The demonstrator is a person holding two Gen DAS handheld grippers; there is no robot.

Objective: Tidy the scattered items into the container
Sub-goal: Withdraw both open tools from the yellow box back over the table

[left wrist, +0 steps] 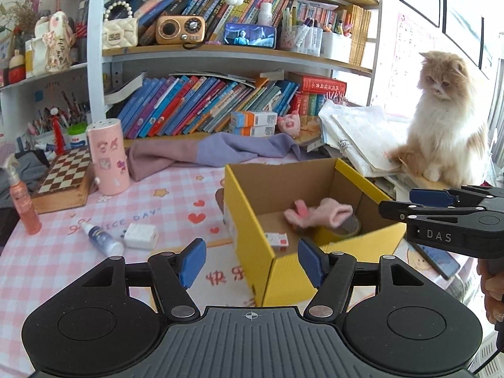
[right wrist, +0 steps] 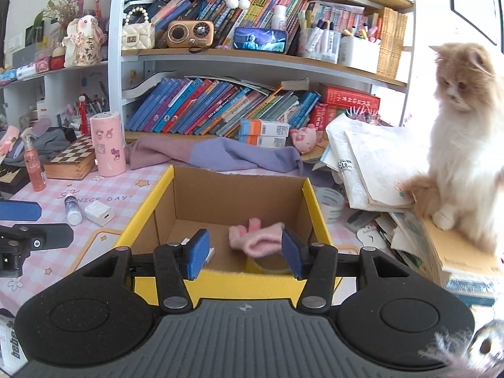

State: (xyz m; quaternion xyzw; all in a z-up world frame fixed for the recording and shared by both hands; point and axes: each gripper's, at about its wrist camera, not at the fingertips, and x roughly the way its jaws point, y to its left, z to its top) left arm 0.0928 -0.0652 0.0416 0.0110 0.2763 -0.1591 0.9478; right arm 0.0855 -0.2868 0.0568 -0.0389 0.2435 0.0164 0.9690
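Both grippers empty; pink glove lies in box.
Left gripper [left wrist: 250, 260] and right gripper [right wrist: 245, 253] are spread. White charger [left wrist: 140, 236] is judged light, rigid; flat sides are suggested.

I see the box [right wrist: 310, 208] standing on the bench [left wrist: 176, 189], ahead of both tools. In it lie a glove [right wrist: 255, 239], a tape roll [left wrist: 343, 228] under the glove, and a small carton [left wrist: 277, 239] to their left. Left of the box, on the bench, lie a small bottle [left wrist: 102, 237] and a charger [left wrist: 140, 236], just beside each other. The cat [left wrist: 447, 119] sits on papers right of the box, and a bookshelf [right wrist: 252, 60] stands behind.
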